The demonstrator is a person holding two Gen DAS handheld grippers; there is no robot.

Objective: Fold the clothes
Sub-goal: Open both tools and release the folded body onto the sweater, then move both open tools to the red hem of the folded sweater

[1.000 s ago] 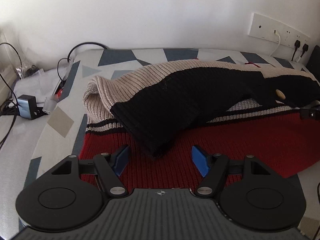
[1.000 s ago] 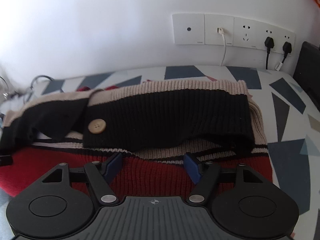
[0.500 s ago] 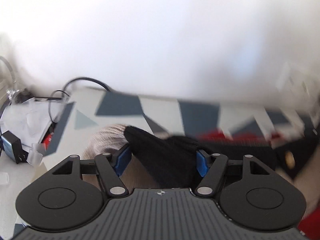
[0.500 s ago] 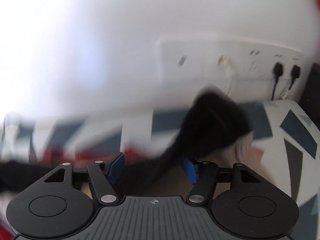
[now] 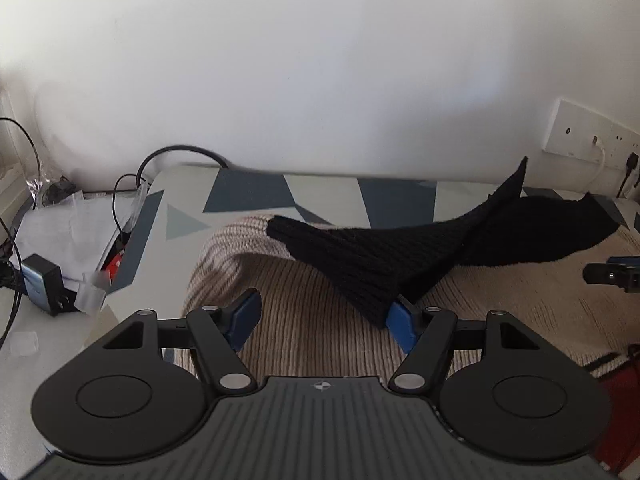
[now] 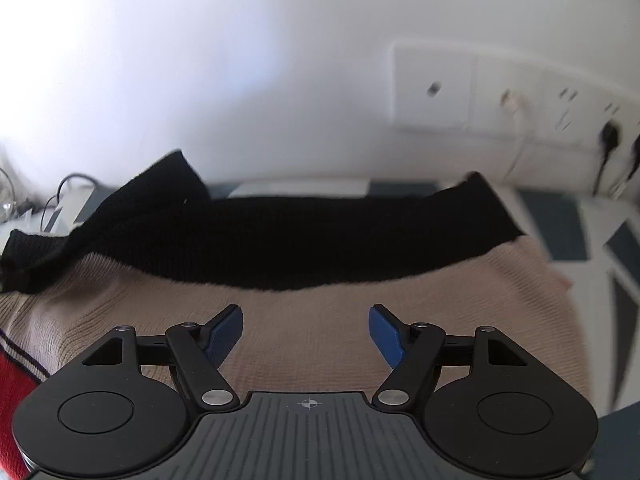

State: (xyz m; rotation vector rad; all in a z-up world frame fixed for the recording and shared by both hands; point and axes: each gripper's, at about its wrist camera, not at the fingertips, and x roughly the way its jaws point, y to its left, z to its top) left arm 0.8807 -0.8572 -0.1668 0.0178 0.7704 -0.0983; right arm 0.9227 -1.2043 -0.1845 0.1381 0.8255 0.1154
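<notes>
Left wrist view: the left gripper (image 5: 322, 314) points down over a knitted sweater (image 5: 320, 332) whose beige ribbed side fills the space between and just beyond its blue fingers (image 5: 244, 314), which stand spread. A black knit band (image 5: 372, 256) of the same sweater drapes across from the far right, and its hanging corner touches the inner face of the right-hand finger; the left-hand finger is clear of it, so nothing is pinched. Right of the fingers, at the frame edge, a dark part with a blue tip (image 5: 616, 270) shows above the beige knit, probably the other gripper, though too little of it is visible to be sure. Beyond the sweater lies the patterned surface (image 5: 256, 196) with blue-grey triangles; to the far left of the fingers sit a small grey box (image 5: 40, 282), papers and black cables (image 5: 172, 156), and at the far right a wall socket panel (image 5: 588, 136). Right wrist view: the right gripper (image 6: 306, 326) hovers over the beige field with its fingers (image 6: 384, 330) spread, having just been opening, and with only flat knit beneath the gap. Just past the fingertips the black band (image 6: 280, 240) runs across the full width, raised at both ends; a red striped part (image 6: 16, 380) shows near left. Farther right are the patterned surface and the blurred sockets (image 6: 512, 92).
</notes>
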